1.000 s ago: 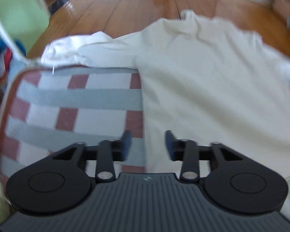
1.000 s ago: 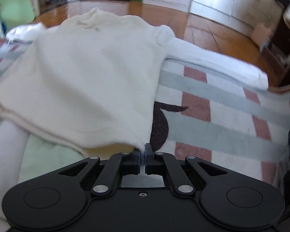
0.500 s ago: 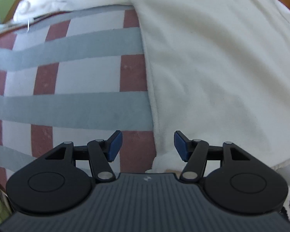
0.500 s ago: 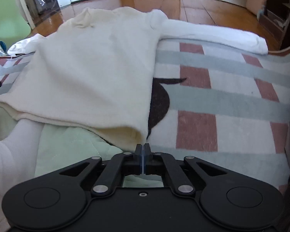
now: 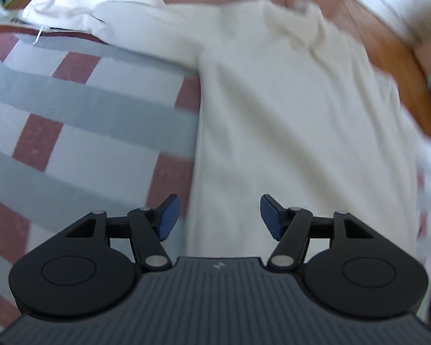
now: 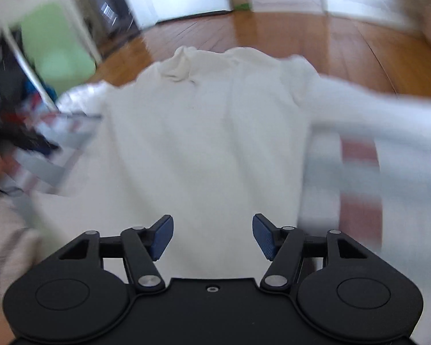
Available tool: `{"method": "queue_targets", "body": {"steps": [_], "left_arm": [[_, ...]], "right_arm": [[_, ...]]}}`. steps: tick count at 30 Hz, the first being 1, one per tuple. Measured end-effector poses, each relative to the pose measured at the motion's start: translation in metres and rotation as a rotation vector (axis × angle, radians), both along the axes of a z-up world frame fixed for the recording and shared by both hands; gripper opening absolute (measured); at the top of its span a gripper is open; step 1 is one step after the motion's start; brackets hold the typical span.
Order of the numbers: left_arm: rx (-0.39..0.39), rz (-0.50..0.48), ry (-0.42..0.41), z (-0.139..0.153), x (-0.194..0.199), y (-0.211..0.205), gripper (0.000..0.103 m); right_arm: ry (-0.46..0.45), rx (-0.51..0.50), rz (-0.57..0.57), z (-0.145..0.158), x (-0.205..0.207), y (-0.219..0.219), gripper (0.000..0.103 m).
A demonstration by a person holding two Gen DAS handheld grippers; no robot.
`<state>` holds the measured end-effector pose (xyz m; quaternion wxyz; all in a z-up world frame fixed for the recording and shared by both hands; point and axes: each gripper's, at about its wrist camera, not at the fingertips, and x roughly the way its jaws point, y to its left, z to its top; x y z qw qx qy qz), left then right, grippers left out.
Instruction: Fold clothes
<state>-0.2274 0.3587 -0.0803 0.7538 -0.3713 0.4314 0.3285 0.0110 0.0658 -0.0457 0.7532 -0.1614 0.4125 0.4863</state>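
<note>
The jaws of the left gripper (image 5: pixel 219 215) are seen opening, with the side edge of the white top (image 5: pixel 287 109) below them but nothing gripped. The jaws of the right gripper (image 6: pixel 212 237) are likewise opening, parted above the cloth and empty. The white top (image 6: pixel 204 143) is spread flat, collar away, on a checked blanket (image 5: pixel 71 109), both sleeves laid outward. No fold is yet visible; the sleeves and body are judged still to be folded.
</note>
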Motion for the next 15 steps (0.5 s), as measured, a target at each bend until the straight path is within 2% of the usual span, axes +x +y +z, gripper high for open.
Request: {"method": "queue_targets", "body": {"steps": [3, 5, 8, 11, 15], "left_arm": [[0.034, 0.082, -0.013, 0.002, 0.020, 0.012, 0.061], [0.138, 0.058, -0.024, 0.009, 0.037, 0.013, 0.061], [0.295, -0.025, -0.075, 0.022, 0.066, 0.019, 0.061], [0.408, -0.169, -0.084, 0.028, 0.113, 0.037, 0.062], [0.437, -0.309, -0.072, 0.026, 0.189, 0.067, 0.065]], "right_arm": [[-0.076, -0.048, 0.037, 0.001, 0.033, 0.070, 0.065], [-0.066, -0.037, 0.044, 0.012, 0.065, 0.107, 0.065], [-0.064, -0.019, 0.037, 0.030, 0.125, 0.155, 0.066], [-0.027, -0.007, 0.044, 0.032, 0.191, 0.203, 0.066], [0.037, 0.022, -0.033, 0.021, 0.261, 0.256, 0.066]]}}
